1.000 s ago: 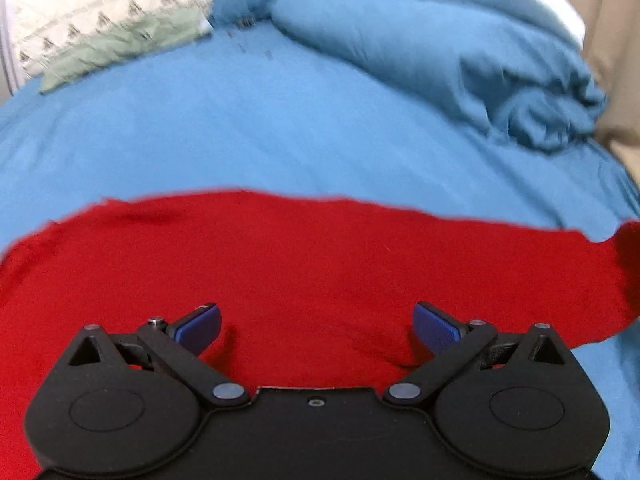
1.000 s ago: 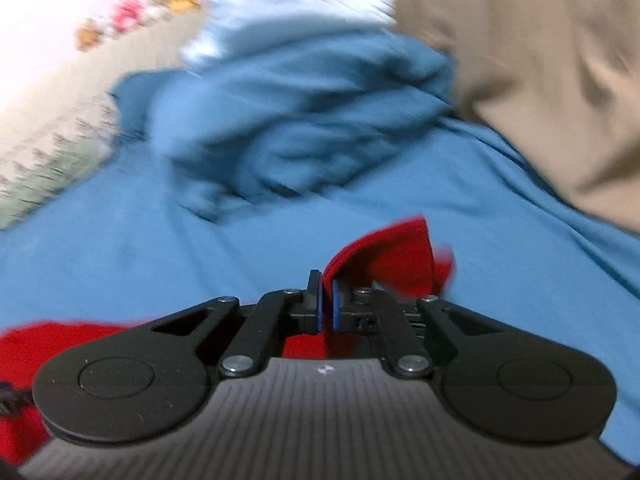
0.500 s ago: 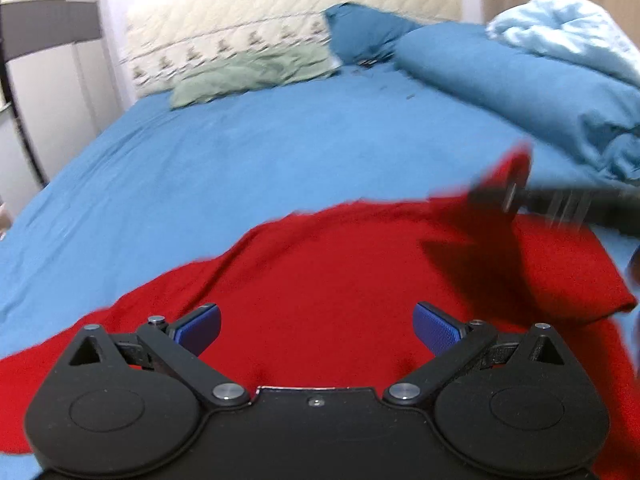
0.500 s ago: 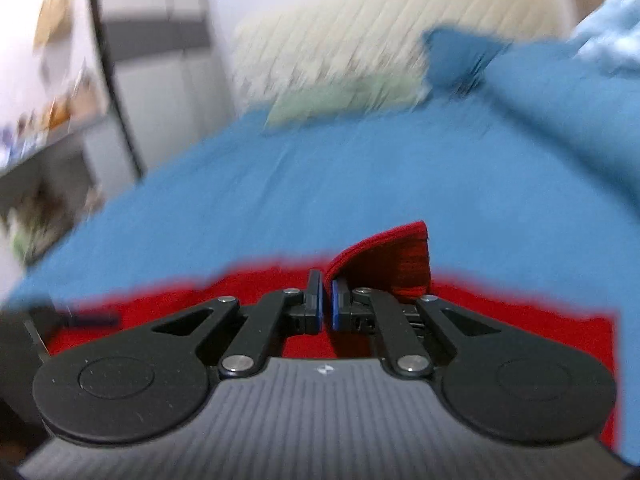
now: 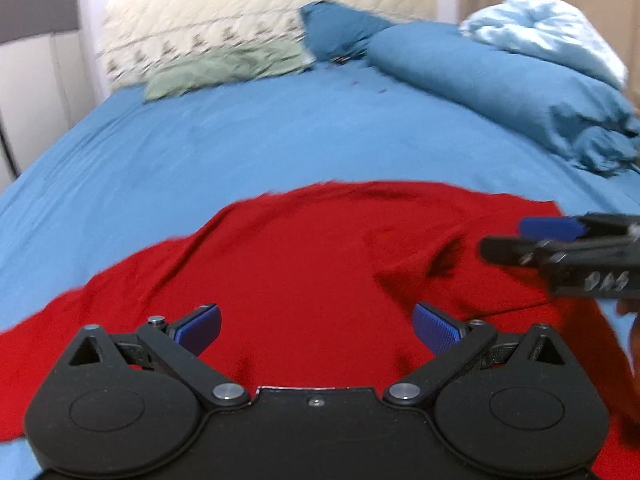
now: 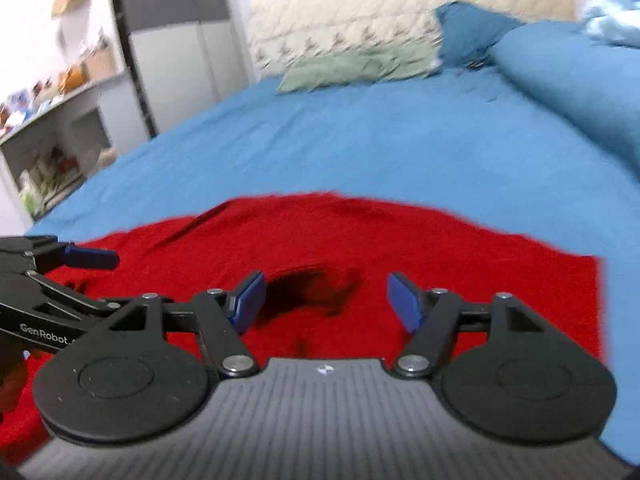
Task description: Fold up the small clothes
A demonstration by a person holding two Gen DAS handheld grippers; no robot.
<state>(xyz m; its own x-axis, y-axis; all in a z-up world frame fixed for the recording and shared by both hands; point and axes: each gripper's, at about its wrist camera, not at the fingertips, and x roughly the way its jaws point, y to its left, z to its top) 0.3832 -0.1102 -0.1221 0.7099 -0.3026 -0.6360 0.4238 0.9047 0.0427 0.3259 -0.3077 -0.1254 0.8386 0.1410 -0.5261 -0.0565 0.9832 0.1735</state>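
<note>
A red garment (image 5: 304, 264) lies spread on the blue bedsheet (image 5: 224, 148), with a folded-over flap on its right side. My left gripper (image 5: 318, 330) hovers over its near part, open, nothing between the blue pads. My right gripper (image 6: 326, 300) is over the same red garment (image 6: 400, 240); its jaws are opening, and the cloth lies below them with nothing pinched. In the left wrist view the right gripper (image 5: 532, 236) comes in from the right edge. In the right wrist view the left gripper (image 6: 86, 260) shows at the left edge.
A rolled blue duvet (image 5: 500, 88) with a pale blue blanket (image 5: 548, 36) lies along the right side. Pillows, a green one (image 5: 228, 68) and a patterned cream one (image 5: 208, 40), sit at the headboard. Shelves with clutter (image 6: 52, 120) stand left of the bed.
The right gripper carried a pinched corner of the red garment leftwards across it, then let it go and opened. The left gripper swung left and has since held still, open throughout.
</note>
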